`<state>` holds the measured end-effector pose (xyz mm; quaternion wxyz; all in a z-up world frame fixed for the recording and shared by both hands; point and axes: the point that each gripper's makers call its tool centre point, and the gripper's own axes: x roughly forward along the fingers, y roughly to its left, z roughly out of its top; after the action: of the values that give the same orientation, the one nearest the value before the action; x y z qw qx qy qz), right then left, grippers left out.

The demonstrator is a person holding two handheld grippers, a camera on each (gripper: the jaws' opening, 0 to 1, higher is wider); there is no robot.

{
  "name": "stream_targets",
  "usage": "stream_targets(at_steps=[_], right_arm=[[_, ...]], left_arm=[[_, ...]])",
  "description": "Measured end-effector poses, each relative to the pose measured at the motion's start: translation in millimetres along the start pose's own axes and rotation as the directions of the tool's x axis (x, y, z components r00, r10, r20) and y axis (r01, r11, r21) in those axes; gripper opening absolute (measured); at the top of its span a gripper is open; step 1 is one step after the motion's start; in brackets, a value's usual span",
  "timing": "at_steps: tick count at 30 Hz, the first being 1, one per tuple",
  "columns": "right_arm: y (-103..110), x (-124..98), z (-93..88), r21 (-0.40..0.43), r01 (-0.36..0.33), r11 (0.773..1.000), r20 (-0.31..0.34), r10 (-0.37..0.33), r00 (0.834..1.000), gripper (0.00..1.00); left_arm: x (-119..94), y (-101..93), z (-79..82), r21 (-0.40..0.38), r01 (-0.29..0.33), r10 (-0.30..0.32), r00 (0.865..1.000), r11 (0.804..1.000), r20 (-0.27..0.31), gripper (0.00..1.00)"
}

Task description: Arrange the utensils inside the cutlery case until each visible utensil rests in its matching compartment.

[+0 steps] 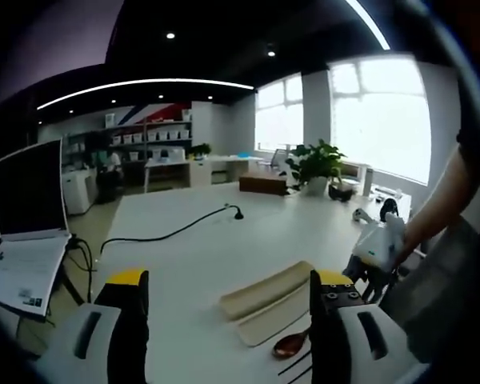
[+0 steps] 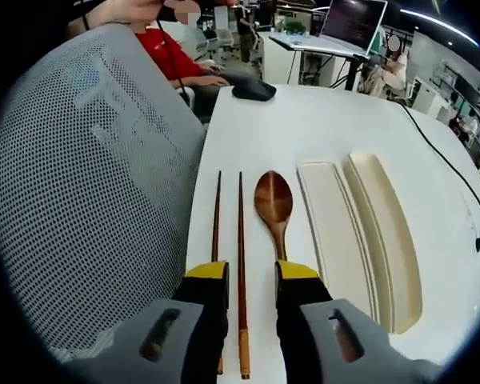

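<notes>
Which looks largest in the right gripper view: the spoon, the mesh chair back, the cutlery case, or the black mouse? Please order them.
1. mesh chair back, though it is nearest the camera
2. cutlery case
3. spoon
4. black mouse, though it is farthest away
</notes>
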<state>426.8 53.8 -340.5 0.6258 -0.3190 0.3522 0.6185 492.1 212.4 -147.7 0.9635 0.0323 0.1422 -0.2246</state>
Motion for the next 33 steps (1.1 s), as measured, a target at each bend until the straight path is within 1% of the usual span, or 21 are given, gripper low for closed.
stream_targets(at_steps=[2,4,8,12,13,17,21,24,26,27,28,33], right_arm=[[5,3,0.2,-0.007,-0.010,1.000,-0.008,0.010,1.000,0.20],[6,7,-2.1,-0.031,-0.010,0.999,-0.020,0.009,1.000,0.20],[7,11,-1.2,-0.018,-0.013,1.000,-0.024,0.012,1.000,0.17],[3,14,-2.1,-0.006,-0.005,1.000,-0.025,0.005,1.000,0.20],[3,14,-2.6,-0.008,-0.005,1.000,-0.035,0.005,0.999,0.19],[2,16,-3.4,-0.021,-0.004,1.000,-0.040,0.003,0.999,0.18],[6,19,-5.8,-0.037,-0.010,0.999,-0.058,0.008,0.998,0.17],[7,21,-7.6,-0.050,-0.008,0.999,-0.067,0.005,0.998,0.18],[3,21,-7.6,-0.066,0.015,0.998,-0.065,-0.020,0.998,0.19],[3,21,-5.1,-0.040,0.027,0.999,-0.063,-0.030,0.998,0.21],[4,21,-5.7,-0.035,0.024,0.999,-0.070,-0.026,0.997,0.22],[3,21,-5.2,-0.033,0.029,0.999,-0.061,-0.031,0.998,0.20]], left_arm=[[1,-1.0,-1.1,0.006,0.003,-0.003,1.000,1.000,-0.006,0.85],[1,-2.1,-1.5,0.013,0.006,-0.006,1.000,1.000,-0.009,0.85],[2,-0.9,-1.5,0.015,0.001,-0.001,1.000,1.000,-0.012,0.85],[2,-0.4,-0.5,0.009,-0.001,0.002,1.000,1.000,-0.008,0.85],[3,-0.5,-0.6,0.008,-0.001,0.001,1.000,1.000,-0.009,0.85],[3,-0.5,-0.5,0.010,0.000,0.000,1.000,1.000,-0.009,0.85],[3,-0.5,-0.8,0.010,0.001,-0.001,1.000,1.000,-0.010,0.85],[3,-0.1,-1.1,0.011,0.001,-0.001,1.000,1.000,-0.011,0.85],[4,-0.3,-1.5,0.010,0.003,-0.002,1.000,1.000,-0.012,0.85],[4,-0.3,-1.6,0.011,0.003,-0.003,1.000,1.000,-0.013,0.85],[4,-0.1,-1.8,0.012,0.003,-0.003,1.000,1.000,-0.013,0.85],[4,-0.4,-2.2,0.011,0.004,-0.004,1.000,1.000,-0.015,0.85]])
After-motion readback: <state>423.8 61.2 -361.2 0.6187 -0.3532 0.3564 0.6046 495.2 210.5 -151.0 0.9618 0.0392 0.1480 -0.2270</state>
